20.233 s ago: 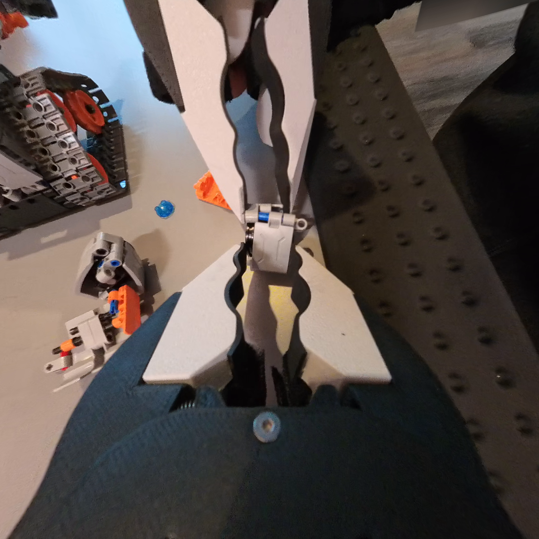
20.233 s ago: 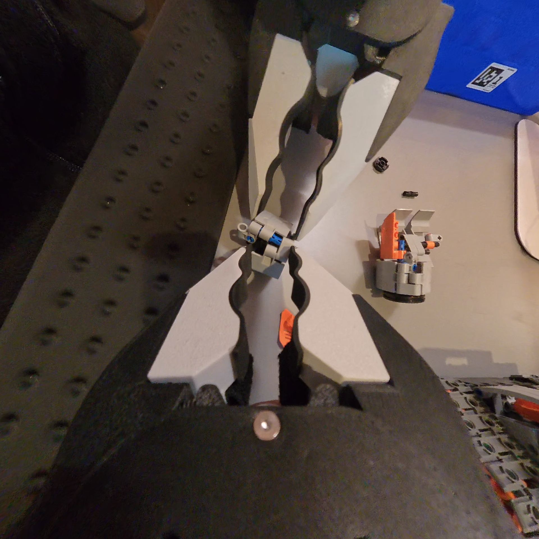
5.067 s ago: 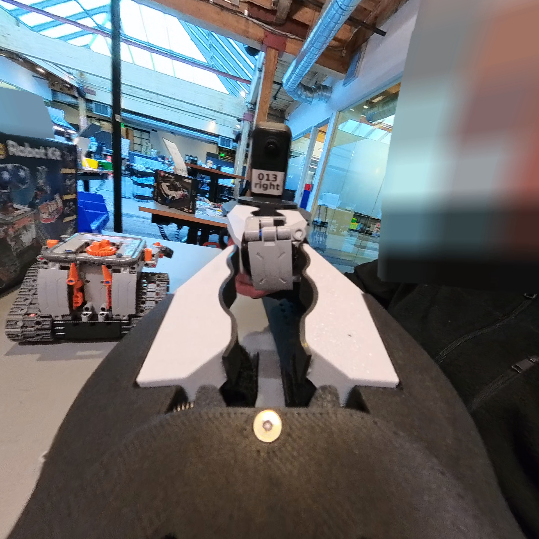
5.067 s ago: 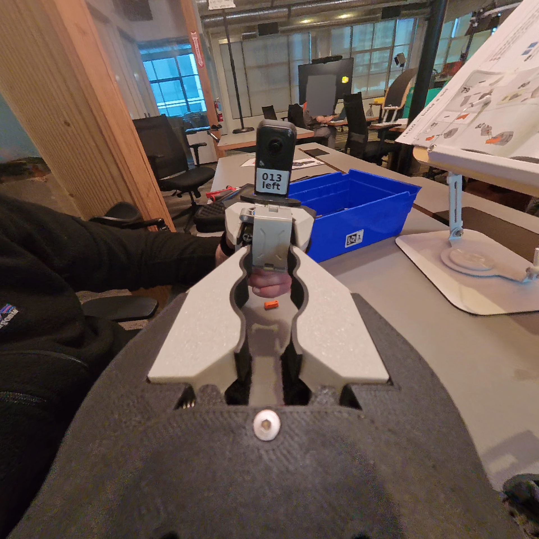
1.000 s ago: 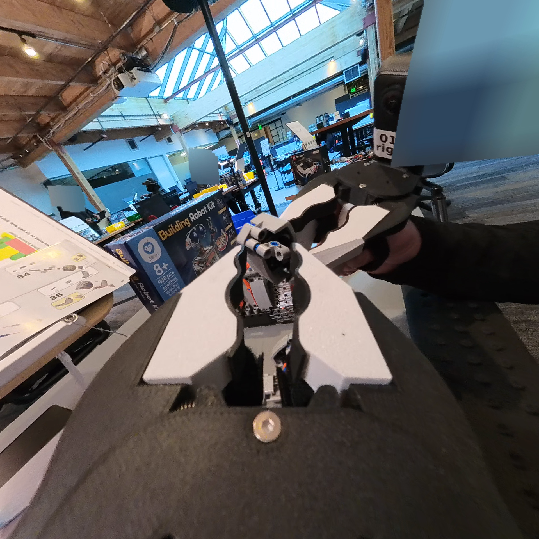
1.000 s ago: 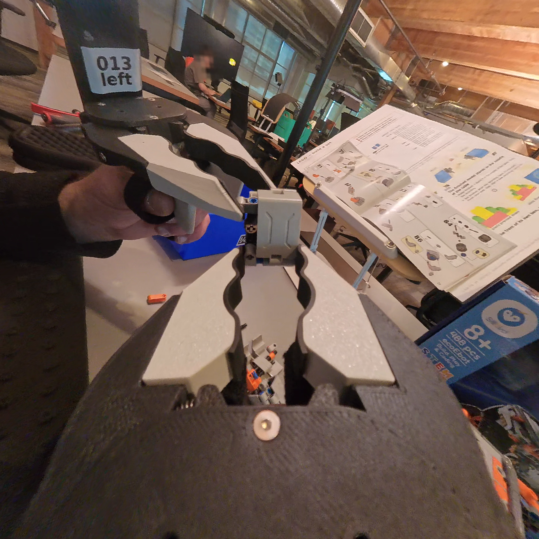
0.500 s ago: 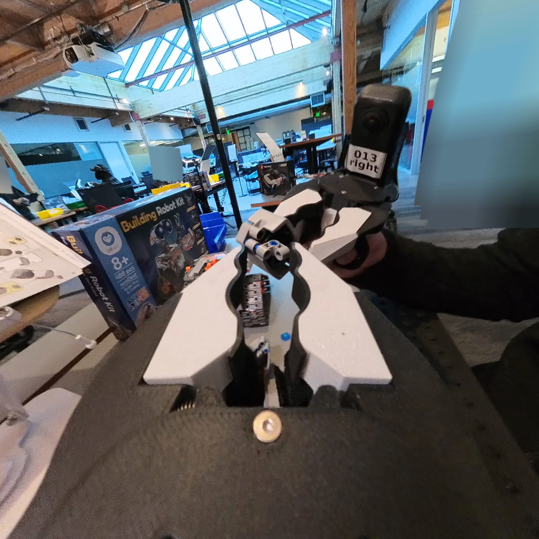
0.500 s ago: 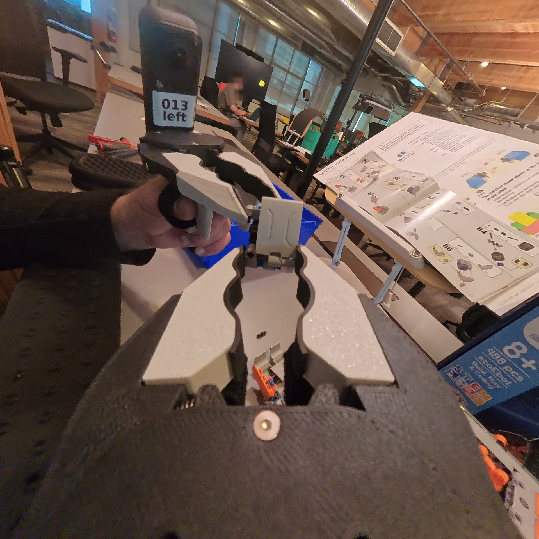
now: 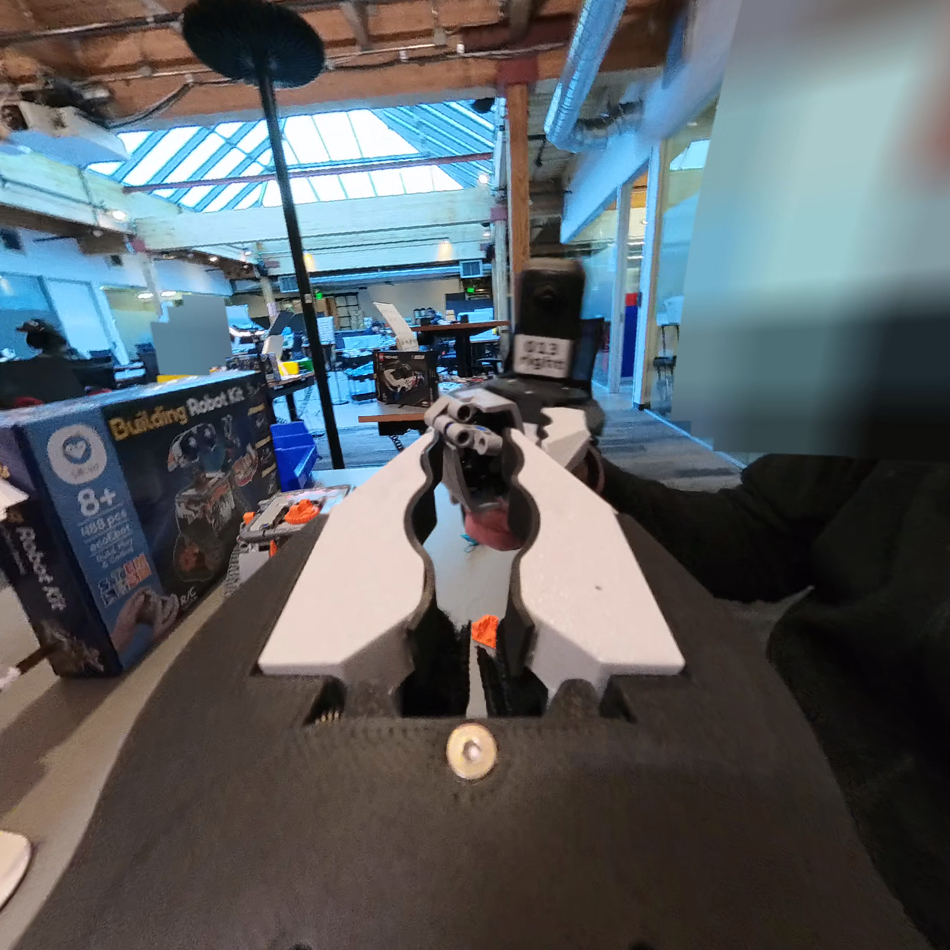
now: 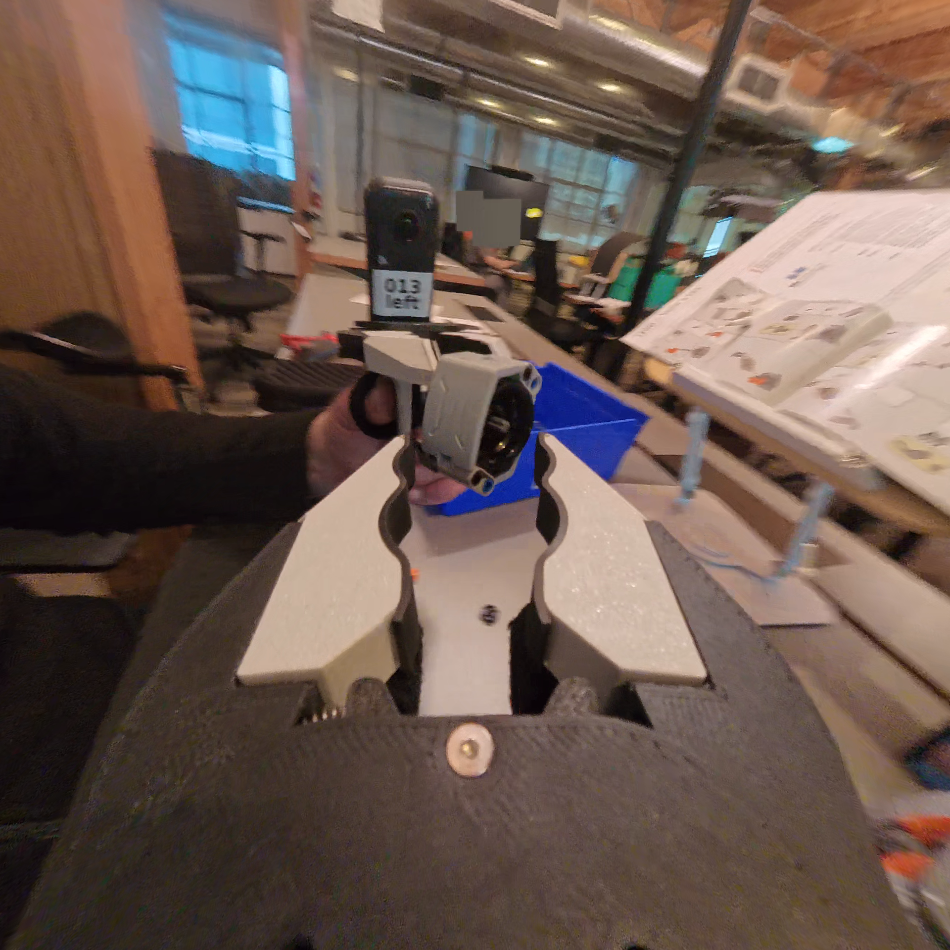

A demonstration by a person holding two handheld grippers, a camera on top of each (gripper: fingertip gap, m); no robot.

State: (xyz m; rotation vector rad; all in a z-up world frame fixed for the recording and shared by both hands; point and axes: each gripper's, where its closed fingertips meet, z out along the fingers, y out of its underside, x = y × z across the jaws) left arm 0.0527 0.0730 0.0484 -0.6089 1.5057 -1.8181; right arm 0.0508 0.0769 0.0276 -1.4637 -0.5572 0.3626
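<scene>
Clamped, the left gripper [image 9: 475, 452] pinches a curved grey brick assembly [image 9: 470, 452] with round pin holes aloft above the table [image 10: 462, 576], while the right gripper [image 10: 470, 452] gapes beside it, apparently untouching.

kit box [image 9: 118, 514] leftward, blue bin [image 10: 581, 432] ahead

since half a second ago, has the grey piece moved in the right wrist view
Yes. The grey piece has shifted left against the blue bin behind it and tipped sideways, while the right gripper has opened.
</scene>
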